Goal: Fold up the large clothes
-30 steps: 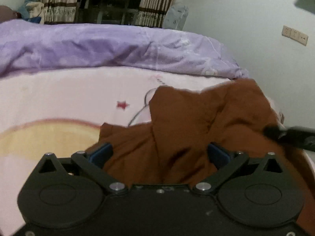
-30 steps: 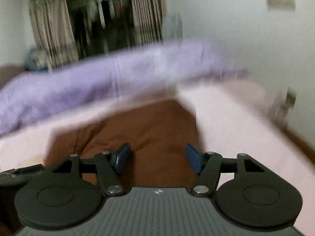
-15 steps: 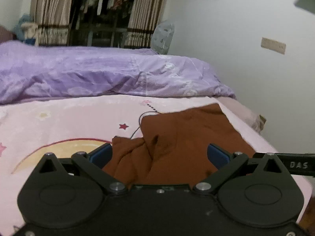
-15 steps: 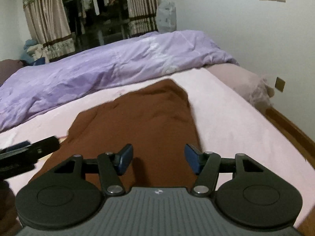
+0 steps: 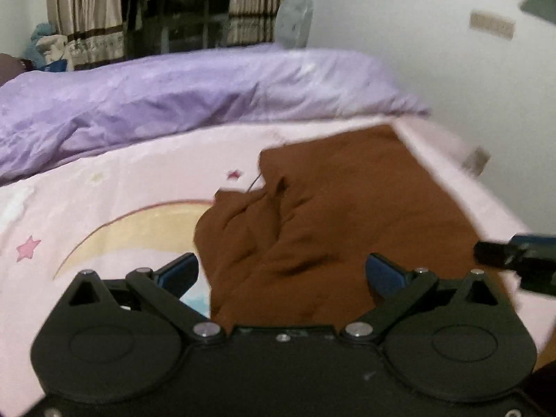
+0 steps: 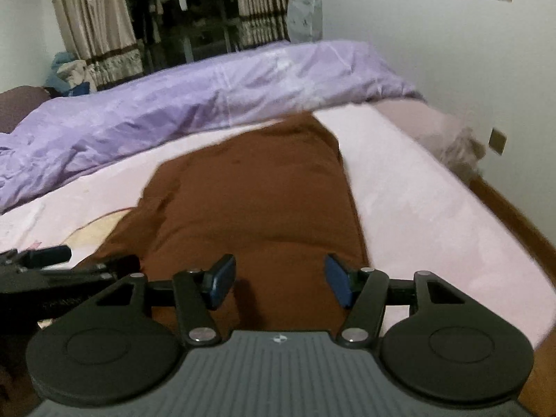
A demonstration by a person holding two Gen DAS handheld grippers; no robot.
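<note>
Rust-brown cloth garment (image 6: 250, 187) lies spread on pink patterned bed sheet (image 5: 104, 187). Left tool (image 5: 281, 272) jaws apart, empty. Right tool (image 6: 279, 283) jaws apart, just narrowing, gripping nothing, above garment.

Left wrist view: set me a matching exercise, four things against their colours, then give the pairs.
Things:
1. garment
2. duvet
3. bed sheet
4. pads of the left hand-held gripper

Colours:
A. light purple
B. blue
C. rust brown
D. pale pink with stars and a yellow moon

Pairs: 1-C, 2-A, 3-D, 4-B
</note>
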